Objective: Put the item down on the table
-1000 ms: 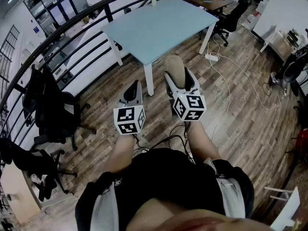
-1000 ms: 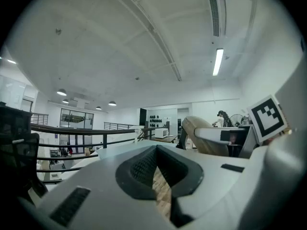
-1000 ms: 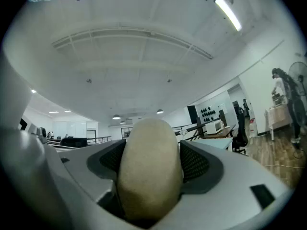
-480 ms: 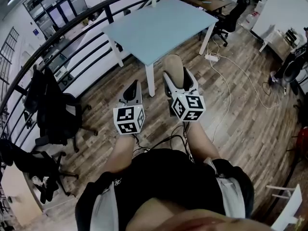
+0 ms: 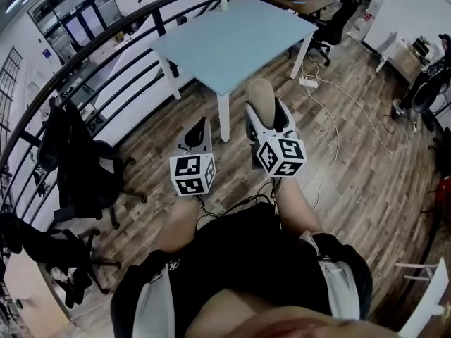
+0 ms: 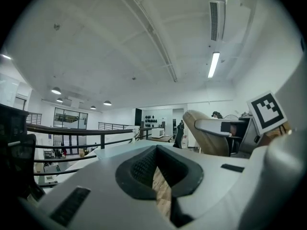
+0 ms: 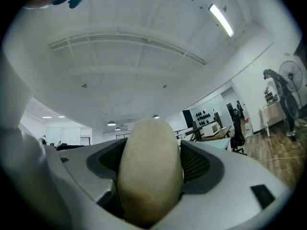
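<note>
My right gripper [image 5: 265, 111] is shut on a tan, potato-shaped item [image 5: 261, 99], which stands up between the jaws in front of the person's body. In the right gripper view the same tan item [image 7: 149, 169] fills the gap between the dark pads. My left gripper [image 5: 197, 129] is held beside it, lower and to the left, with its jaws closed and nothing between them; the left gripper view shows only floor through the narrow slit [image 6: 160, 188]. The light-blue table [image 5: 232, 37] stands ahead, beyond both grippers, with its near leg just past them.
A black railing [image 5: 106, 55] curves along the left behind the table. Black office chairs [image 5: 81, 167] stand at the left, another chair [image 5: 338, 23] at the table's far right. A white cable and power strip [image 5: 310, 83] lie on the wood floor to the right.
Both grippers have drifted slightly forward and right towards the table, the tan item still held. The view has shifted a little.
</note>
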`<state>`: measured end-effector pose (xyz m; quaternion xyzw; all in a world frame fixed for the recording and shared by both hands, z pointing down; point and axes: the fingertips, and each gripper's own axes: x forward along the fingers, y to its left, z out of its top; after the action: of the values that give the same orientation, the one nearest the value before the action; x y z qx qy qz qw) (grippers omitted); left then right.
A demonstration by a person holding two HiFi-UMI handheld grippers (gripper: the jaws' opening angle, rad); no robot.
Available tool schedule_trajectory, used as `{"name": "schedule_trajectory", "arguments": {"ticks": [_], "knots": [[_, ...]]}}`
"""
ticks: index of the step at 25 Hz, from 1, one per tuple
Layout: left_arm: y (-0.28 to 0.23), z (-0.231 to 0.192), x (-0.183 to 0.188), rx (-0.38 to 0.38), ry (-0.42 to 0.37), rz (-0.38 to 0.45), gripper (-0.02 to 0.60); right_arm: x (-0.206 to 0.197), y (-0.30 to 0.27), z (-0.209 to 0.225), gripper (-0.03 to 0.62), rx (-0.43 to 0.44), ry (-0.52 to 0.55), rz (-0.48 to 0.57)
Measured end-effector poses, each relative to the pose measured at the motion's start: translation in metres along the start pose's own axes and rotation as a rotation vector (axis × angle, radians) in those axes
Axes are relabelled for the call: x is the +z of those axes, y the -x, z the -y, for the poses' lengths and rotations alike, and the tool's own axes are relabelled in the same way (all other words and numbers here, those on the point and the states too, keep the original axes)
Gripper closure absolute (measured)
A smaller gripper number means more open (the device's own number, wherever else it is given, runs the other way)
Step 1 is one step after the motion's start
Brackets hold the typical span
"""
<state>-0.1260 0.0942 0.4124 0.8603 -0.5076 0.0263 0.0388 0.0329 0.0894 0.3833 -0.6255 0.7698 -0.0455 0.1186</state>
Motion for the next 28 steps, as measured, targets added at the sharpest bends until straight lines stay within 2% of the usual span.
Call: {"name": "schedule_trajectory", "arguments": {"ticks": [6, 13, 28], "knots": [[-0.002, -0.010, 0.002, -0.013, -0.003, 0.017, 0.572, -0.007, -0.005, -0.007, 0.232, -0.012, 0.014, 0.006], [-0.028, -0.024, -0.008, -0.012, -0.009, 0.009, 0.573, -0.016, -0.031, 0.003, 0.232, -0.014, 0.029, 0.014], [-0.169, -0.061, 0.003, -0.013, -0.029, 0.005, 0.574, -0.021, -0.163, 0.061, 0.232, 0.003, 0.041, 0.026]]}}
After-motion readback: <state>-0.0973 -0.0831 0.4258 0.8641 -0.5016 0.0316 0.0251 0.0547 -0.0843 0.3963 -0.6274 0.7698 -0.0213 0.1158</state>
